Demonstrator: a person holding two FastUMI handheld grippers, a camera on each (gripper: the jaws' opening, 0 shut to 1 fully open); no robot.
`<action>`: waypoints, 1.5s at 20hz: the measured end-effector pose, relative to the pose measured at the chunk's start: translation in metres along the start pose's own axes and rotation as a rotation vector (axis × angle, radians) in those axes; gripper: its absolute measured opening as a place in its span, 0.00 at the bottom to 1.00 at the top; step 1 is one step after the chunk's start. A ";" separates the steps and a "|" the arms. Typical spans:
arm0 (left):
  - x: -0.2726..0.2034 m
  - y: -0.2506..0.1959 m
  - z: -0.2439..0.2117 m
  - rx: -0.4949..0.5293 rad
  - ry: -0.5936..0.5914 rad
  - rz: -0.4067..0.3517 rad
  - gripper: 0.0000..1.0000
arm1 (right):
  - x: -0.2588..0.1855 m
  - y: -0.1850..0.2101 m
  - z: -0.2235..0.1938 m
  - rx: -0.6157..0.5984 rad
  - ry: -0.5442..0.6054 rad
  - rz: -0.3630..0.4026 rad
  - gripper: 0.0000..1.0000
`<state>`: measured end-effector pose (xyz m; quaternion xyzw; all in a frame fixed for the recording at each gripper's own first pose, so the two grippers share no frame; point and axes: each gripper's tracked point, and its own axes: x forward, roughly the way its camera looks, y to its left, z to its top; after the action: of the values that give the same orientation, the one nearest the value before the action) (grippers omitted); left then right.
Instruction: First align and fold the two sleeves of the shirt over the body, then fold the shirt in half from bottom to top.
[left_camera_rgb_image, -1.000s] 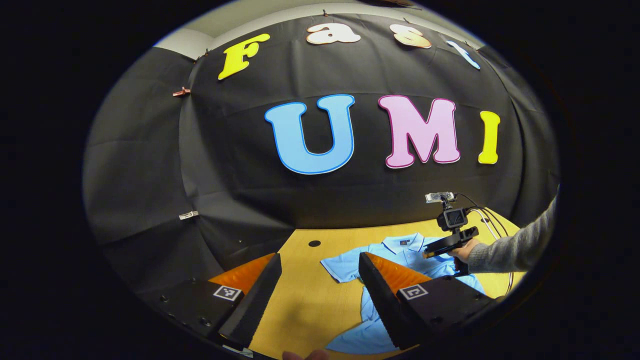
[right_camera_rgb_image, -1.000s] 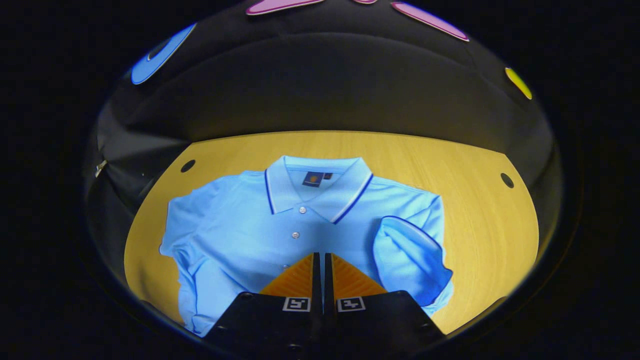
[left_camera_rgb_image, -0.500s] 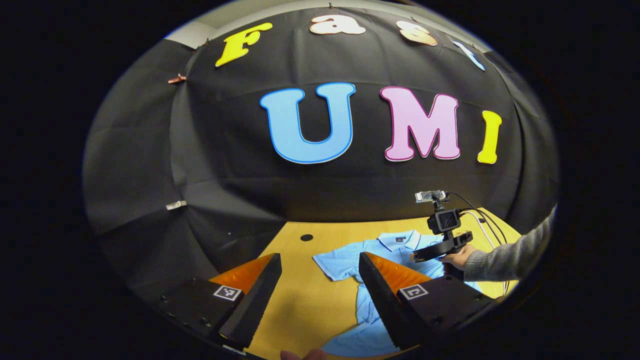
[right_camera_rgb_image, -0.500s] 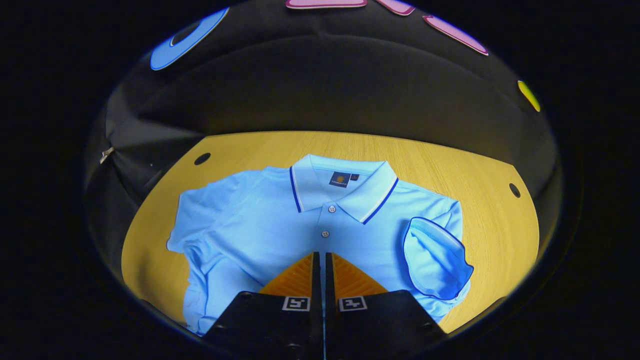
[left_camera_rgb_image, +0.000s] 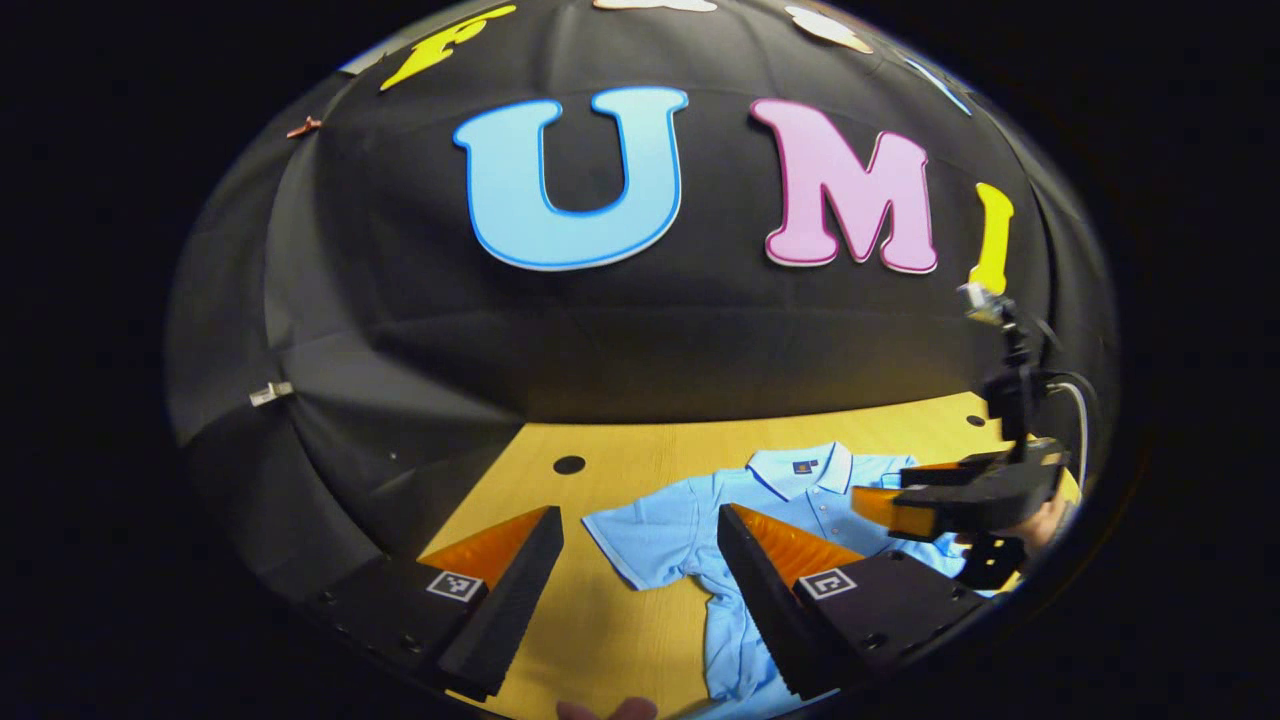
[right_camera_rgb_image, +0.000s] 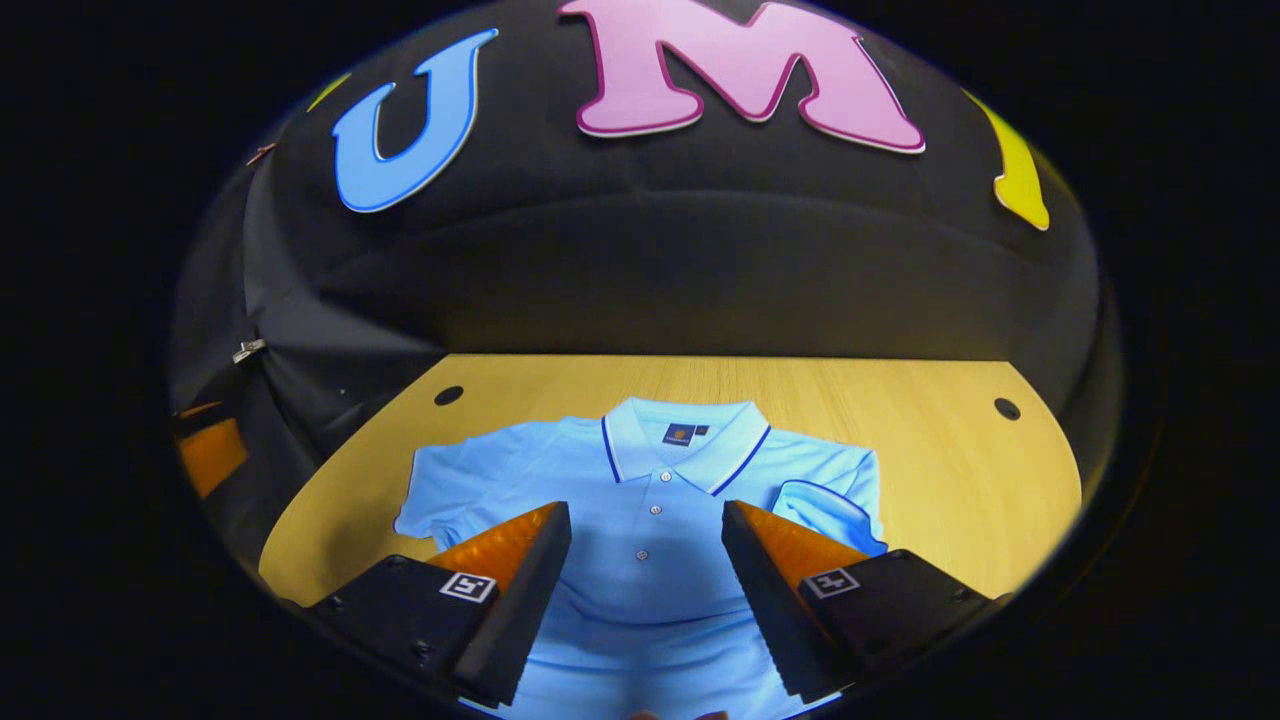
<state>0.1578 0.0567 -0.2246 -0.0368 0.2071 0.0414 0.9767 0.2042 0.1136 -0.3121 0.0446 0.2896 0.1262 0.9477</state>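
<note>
Left gripper view: my left gripper (left_camera_rgb_image: 640, 545) hangs spread wide, nothing between its fingers, above the wooden table (left_camera_rgb_image: 620, 620). The light blue polo shirt (left_camera_rgb_image: 690, 530) lies flat at about four o'clock. The right gripper (left_camera_rgb_image: 890, 505) hovers at three o'clock; I cannot tell its spread from here.

Right gripper view: my right gripper (right_camera_rgb_image: 645, 545) is spread wide over the shirt's (right_camera_rgb_image: 640, 600) buttoned chest. A small dark neck label (right_camera_rgb_image: 678, 434) sits inside the collar, too small to read. The sleeve (right_camera_rgb_image: 825, 510) at four o'clock lies folded onto the body.
</note>
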 end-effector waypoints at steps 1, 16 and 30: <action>0.016 0.001 -0.008 -0.014 0.032 0.000 0.99 | -0.008 0.001 0.004 -0.007 -0.017 0.007 0.96; 0.171 0.040 -0.125 -0.124 0.415 0.125 0.99 | -0.110 -0.018 0.000 -0.017 -0.073 0.049 0.96; 0.181 0.002 -0.129 -0.132 0.443 0.005 0.17 | -0.133 -0.042 -0.023 0.050 -0.042 0.009 0.96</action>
<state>0.2703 0.0592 -0.4157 -0.1081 0.4134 0.0480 0.9028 0.0944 0.0380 -0.2664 0.0720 0.2722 0.1221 0.9517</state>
